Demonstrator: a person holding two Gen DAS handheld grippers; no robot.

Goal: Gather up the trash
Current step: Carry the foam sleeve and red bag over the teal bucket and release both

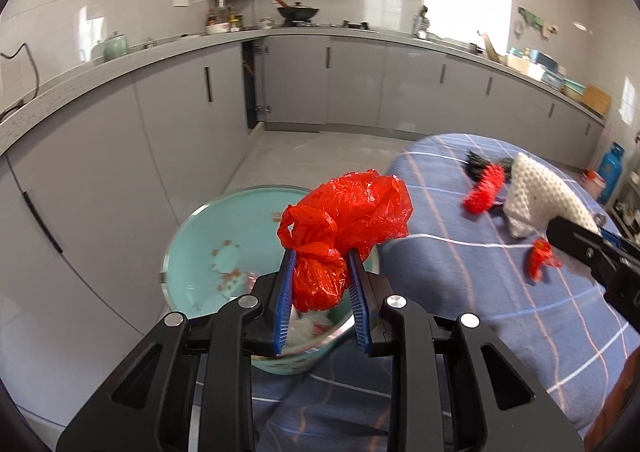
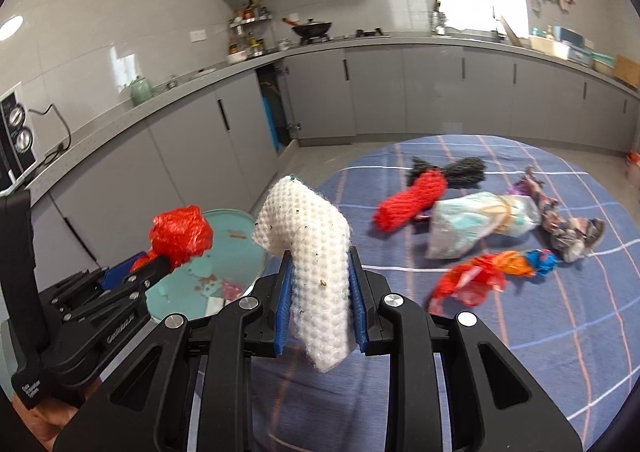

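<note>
Two grippers each carried one piece of trash toward the round teal enamel basin [image 1: 188,252] beside the table, probably the place to drop it. The left gripper [image 1: 322,294] had its blue pads nearly closed, pinching a crumpled red plastic bag [image 1: 344,219] just above the basin's rim. The right gripper [image 2: 320,300], equally narrow, clamped a white foam-mesh sleeve [image 2: 316,252]. Both pointed downward at a slant. More wrappers lay on the blue checked tablecloth [image 2: 560,332].
</note>
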